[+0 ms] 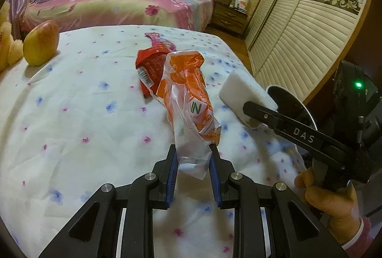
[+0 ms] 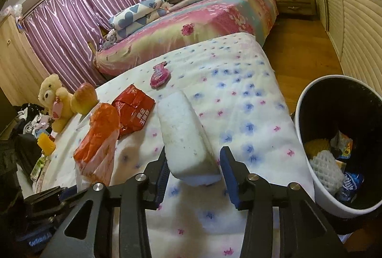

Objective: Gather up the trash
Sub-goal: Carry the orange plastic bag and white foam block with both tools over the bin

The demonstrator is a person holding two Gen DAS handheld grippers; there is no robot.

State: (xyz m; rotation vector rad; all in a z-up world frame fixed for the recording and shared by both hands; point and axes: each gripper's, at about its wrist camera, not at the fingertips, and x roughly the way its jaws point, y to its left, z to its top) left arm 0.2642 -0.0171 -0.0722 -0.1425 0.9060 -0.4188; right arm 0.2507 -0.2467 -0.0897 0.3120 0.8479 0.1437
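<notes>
Two hand-held tools are shown over a flower-printed bed [image 1: 71, 114], each engaged with one piece of trash.

The left tool [image 1: 193, 162] is seen closed on the clear lower end of an orange plastic bag [image 1: 188, 95]. The film is pinched between the blue pads [image 1: 172, 174]. The rest of the bag rises ahead of the tool and leans away from it, so it is judged to be lifted by its tail rather than gathered whole, as thin film is most easily gripped at a loose edge.

The right tool [image 2: 193, 176] is placed around the near end of a white foam block [image 2: 183, 134]. Its left pad appears to touch the block, while a gap is seen at the right pad. The jaws are therefore read as not yet pressed together, and whether the block is carried cannot be told. In the left wrist view the block appears raised in front of the bin's rim.

A white trash bin [image 2: 308, 138] stands just right of the right tool, beside the bed's edge, already holding wrappers and foam netting. Its closeness suggests a short carry for both items.

Ahead of the tools, a red snack wrapper [image 2: 133, 110] and a pink packet [image 2: 159, 74] remain on the bed, presumably for later collection. A fruit [image 1: 40, 43] and a teddy bear [image 2: 55, 100], far left of the tools, are not judged to be trash.
</notes>
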